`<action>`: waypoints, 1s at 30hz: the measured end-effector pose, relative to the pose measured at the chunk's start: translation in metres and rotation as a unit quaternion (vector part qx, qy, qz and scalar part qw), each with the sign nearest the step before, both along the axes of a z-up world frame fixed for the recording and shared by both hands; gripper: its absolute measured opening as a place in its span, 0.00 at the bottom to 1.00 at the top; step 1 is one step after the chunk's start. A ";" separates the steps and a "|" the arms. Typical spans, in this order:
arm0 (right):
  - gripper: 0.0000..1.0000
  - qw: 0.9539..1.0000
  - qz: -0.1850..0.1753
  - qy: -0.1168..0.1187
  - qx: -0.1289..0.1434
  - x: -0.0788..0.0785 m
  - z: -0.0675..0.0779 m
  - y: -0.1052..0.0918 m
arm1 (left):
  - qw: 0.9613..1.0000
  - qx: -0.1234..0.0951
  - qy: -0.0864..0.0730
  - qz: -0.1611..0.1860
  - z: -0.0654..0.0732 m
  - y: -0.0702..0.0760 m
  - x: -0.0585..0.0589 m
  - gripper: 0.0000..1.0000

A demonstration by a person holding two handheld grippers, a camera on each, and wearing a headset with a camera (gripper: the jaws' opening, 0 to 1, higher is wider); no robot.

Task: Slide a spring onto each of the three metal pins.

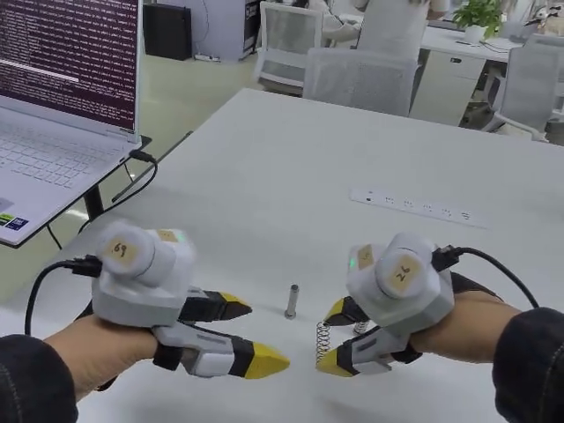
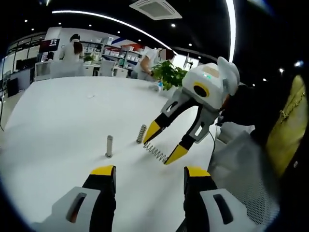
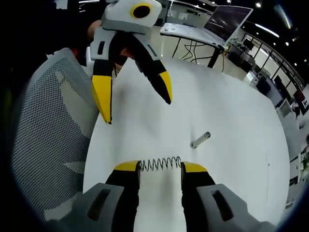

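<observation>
At a white table, the right gripper, low and right of centre in the head view, has its jaws part closed on a spring, pinched end to end between the two yellow tips. In the right gripper view the spring lies crosswise at lower centre, each end touching a jaw tip. The left gripper, at lower left of the head view, stands with jaws spread wide, holding nothing and touching nothing. In the left gripper view its yellow tips sit apart along the bottom edge, with bare table between them. One metal pin stands upright on the table between the two grippers, just above their tips in the head view, and clear of both. A second spring stands on end near the middle of the left gripper view, just beside the right gripper and right of the pin. A 69 sticker marks the left gripper's body, and a 26 sticker marks the right one. A laptop at upper left shows lines of text too small to read. A power strip lies at mid right.
</observation>
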State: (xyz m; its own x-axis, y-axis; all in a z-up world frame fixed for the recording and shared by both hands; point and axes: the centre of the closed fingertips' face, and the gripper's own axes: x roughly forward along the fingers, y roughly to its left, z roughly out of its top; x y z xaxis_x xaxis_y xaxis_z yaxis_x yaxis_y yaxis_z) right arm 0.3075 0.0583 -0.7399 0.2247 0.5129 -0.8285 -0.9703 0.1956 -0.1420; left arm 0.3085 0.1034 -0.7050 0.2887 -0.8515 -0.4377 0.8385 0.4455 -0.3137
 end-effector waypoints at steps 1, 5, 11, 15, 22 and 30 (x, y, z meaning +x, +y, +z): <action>0.31 1.000 0.001 -0.001 0.001 0.000 0.000 0.001 | 1.000 -0.002 0.004 0.000 0.000 -0.001 0.001 0.50; 0.31 1.000 0.008 -0.004 0.006 -0.001 0.003 0.004 | 0.999 -0.009 0.032 0.010 -0.002 -0.006 0.004 0.46; 0.31 0.999 0.025 -0.016 0.013 -0.004 0.004 0.011 | 0.998 -0.017 0.052 0.022 -0.004 -0.012 0.008 0.41; 0.31 0.999 0.041 -0.025 0.025 -0.008 0.008 0.018 | 0.998 -0.011 0.059 0.022 -0.008 -0.015 0.008 0.39; 0.31 0.996 0.059 -0.052 0.038 -0.007 0.014 0.024 | 0.997 -0.014 0.069 0.028 -0.008 -0.018 0.008 0.35; 0.31 0.993 0.065 -0.083 0.053 -0.003 0.023 0.032 | 0.996 -0.020 0.076 0.037 -0.008 -0.021 0.011 0.31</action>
